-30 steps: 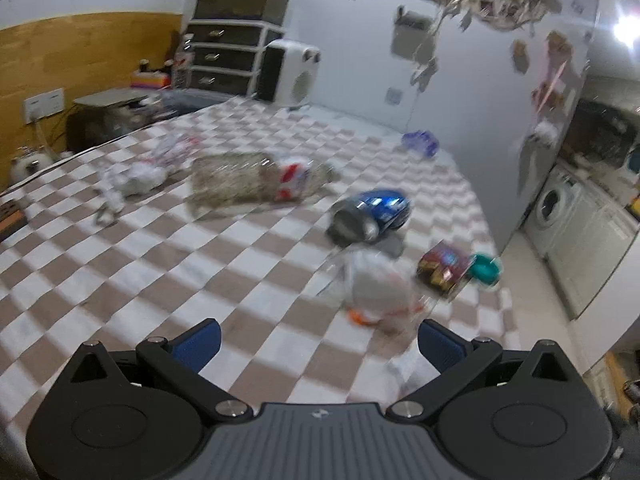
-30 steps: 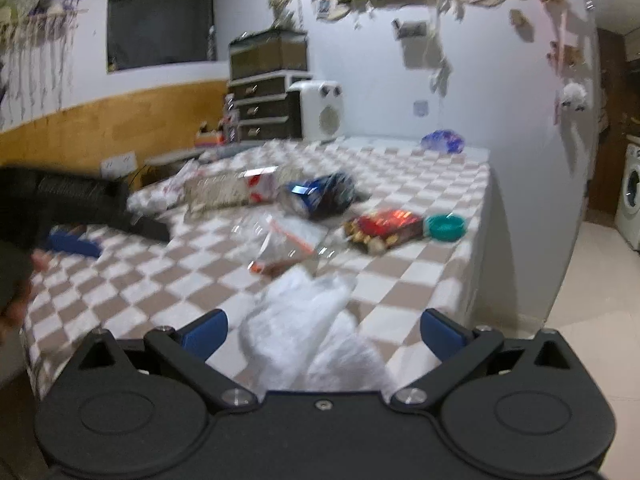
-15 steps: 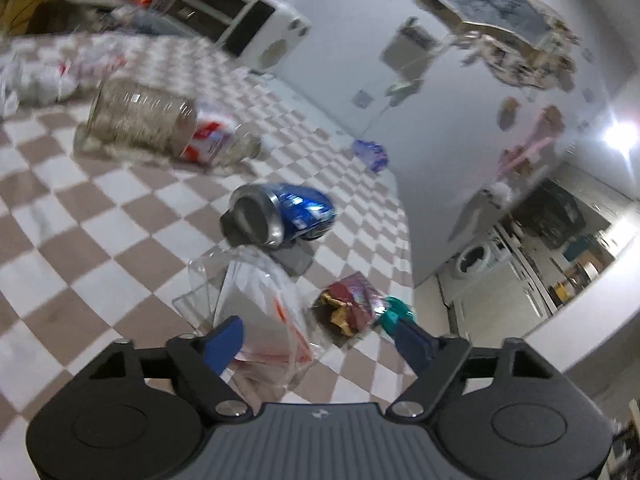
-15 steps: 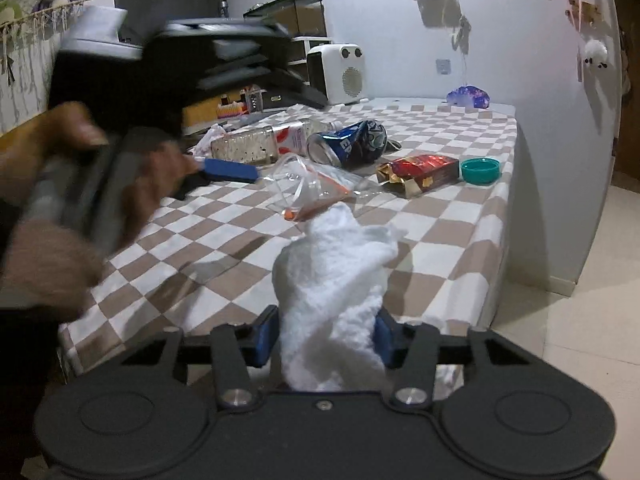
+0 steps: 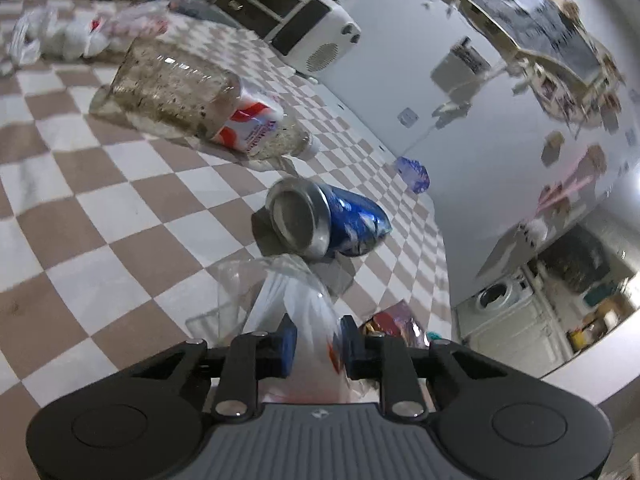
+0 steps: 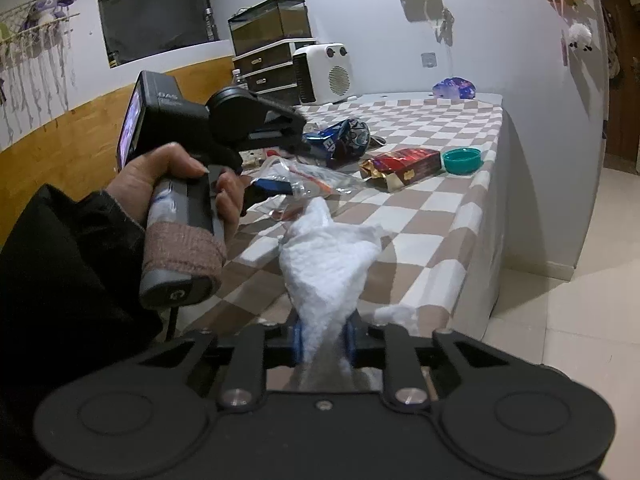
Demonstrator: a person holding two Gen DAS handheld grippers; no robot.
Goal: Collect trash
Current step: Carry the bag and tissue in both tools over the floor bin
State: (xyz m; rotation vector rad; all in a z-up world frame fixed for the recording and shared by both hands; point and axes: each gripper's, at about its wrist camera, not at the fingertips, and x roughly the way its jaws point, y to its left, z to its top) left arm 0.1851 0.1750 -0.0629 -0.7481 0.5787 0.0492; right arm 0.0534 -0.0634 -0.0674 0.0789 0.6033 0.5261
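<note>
Left gripper [image 5: 316,340] jaws clamp the clear crinkled plastic bag [image 5: 296,304] just before the dented blue can [image 5: 328,222], ready to lift; right gripper [image 6: 323,342] jaws are closing on the crumpled white tissue [image 6: 328,260].

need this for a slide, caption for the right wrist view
Right gripper closing on a crumpled white tissue while the left gripper pinches a clear plastic bag.

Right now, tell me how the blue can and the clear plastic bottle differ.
The blue can is metal, dented and opaque; the clear plastic bottle is see-through, speckled inside and bears a red-and-white label. The can is the shorter of the two. The can lies nearer the left gripper. Both lie on their sides on the checkered cloth.
</note>
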